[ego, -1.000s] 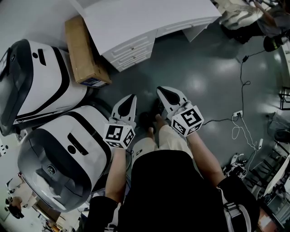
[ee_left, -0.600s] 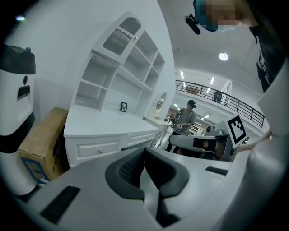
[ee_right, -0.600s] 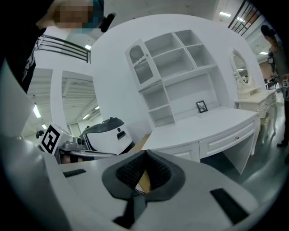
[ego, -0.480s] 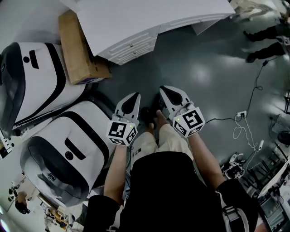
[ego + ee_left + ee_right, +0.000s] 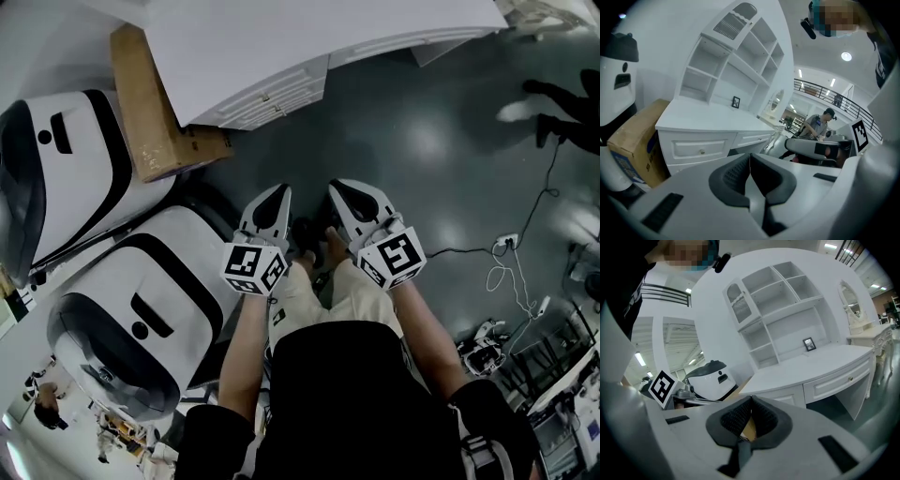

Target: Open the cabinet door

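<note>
A white desk-cabinet (image 5: 281,56) with drawers (image 5: 272,94) stands ahead of me on the floor. In the left gripper view it carries a shelved hutch (image 5: 736,56) with a small arched door (image 5: 737,19) at the top, and a drawer with a knob (image 5: 702,151) below. The right gripper view shows the same hutch (image 5: 780,310) and a knobbed drawer (image 5: 851,378). My left gripper (image 5: 272,199) (image 5: 749,157) and right gripper (image 5: 339,192) (image 5: 751,401) are side by side, short of the cabinet, both shut with nothing in them.
A cardboard box (image 5: 150,103) leans at the cabinet's left end. Two large white-and-black machines (image 5: 141,309) (image 5: 66,178) crowd the left side. Cables and a power strip (image 5: 511,258) lie on the grey floor to the right. A person's legs (image 5: 562,103) are at the far right.
The cabinet and cardboard box have slid up and left in the head view and look nearer. Both grippers stayed side by side and shut. A person has walked in at the upper right.
</note>
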{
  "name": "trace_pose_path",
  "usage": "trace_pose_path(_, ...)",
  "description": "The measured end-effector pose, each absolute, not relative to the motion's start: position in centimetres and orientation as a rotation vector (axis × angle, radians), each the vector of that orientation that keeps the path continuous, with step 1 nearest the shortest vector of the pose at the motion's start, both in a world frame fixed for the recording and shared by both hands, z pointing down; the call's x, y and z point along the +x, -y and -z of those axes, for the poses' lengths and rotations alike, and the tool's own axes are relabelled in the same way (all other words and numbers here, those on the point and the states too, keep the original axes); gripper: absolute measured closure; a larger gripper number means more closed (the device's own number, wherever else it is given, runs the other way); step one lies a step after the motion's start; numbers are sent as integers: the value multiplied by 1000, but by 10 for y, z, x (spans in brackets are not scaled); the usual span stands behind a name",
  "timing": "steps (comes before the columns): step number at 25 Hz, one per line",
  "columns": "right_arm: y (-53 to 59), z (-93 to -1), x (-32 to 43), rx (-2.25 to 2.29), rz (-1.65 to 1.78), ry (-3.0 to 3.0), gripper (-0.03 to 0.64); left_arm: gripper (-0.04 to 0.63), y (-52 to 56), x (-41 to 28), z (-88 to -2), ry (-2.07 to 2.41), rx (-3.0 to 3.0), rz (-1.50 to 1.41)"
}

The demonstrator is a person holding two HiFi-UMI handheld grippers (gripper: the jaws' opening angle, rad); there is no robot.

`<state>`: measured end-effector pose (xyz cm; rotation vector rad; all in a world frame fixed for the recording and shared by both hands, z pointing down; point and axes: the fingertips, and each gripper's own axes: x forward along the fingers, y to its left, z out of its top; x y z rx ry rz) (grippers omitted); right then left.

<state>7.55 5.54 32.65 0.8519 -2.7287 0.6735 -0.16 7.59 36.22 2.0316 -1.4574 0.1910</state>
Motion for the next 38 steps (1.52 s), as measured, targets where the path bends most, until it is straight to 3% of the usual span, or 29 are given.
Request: trace_pose_path(38, -10, -484, 55, 1079, -789, 2450, 598, 566, 41, -77, -657, 1300, 1931, -474)
